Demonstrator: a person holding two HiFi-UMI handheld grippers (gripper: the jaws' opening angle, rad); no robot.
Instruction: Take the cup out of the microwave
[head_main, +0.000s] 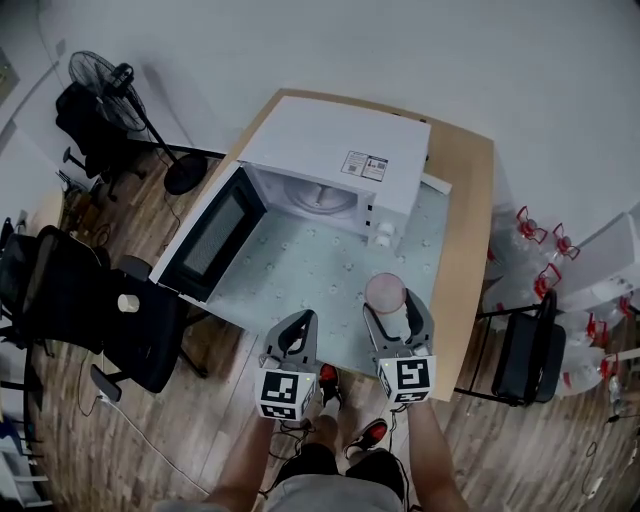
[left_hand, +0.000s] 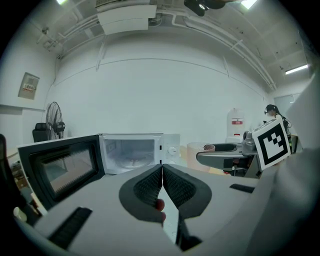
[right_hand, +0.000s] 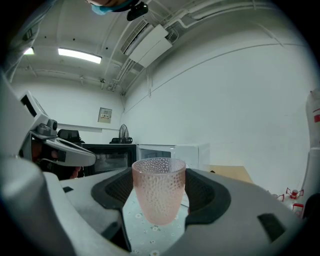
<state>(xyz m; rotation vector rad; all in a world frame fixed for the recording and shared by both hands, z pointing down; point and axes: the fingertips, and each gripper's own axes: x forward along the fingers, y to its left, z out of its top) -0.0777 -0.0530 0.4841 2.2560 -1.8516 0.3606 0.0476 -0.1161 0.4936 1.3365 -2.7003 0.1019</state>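
Head view looks steeply down on a white microwave (head_main: 330, 140) at the back of a wooden counter (head_main: 470, 230). Its dark-windowed door (head_main: 210, 240) is swung wide open to the left. The glass turntable (head_main: 325, 198) inside is bare. A pale flower-print mat (head_main: 300, 270) covers the counter in front of the oven.

The cup (head_main: 385, 292), pink and dimpled, is outside the microwave. It sits upright over the mat near the counter's front edge, well apart from the oven's mouth. The right gripper (head_main: 393, 308) has it. In the right gripper view the jaws are spread to the cup's width and pinch it, one dark ribbed pad on each side. The rim stands above the pads and the base shows below them, seemingly off the mat.

The left gripper (head_main: 298, 325) is just beside the right one, over the counter's front edge. In the left gripper view its jaws are pressed together, pad against pad, with nothing between them. Past them that view shows the open microwave and, to the right, the other gripper with the cup.

A fan (head_main: 100, 75) and a black chair (head_main: 60, 290) stand on the wood floor (head_main: 230, 420) to the left of the counter.
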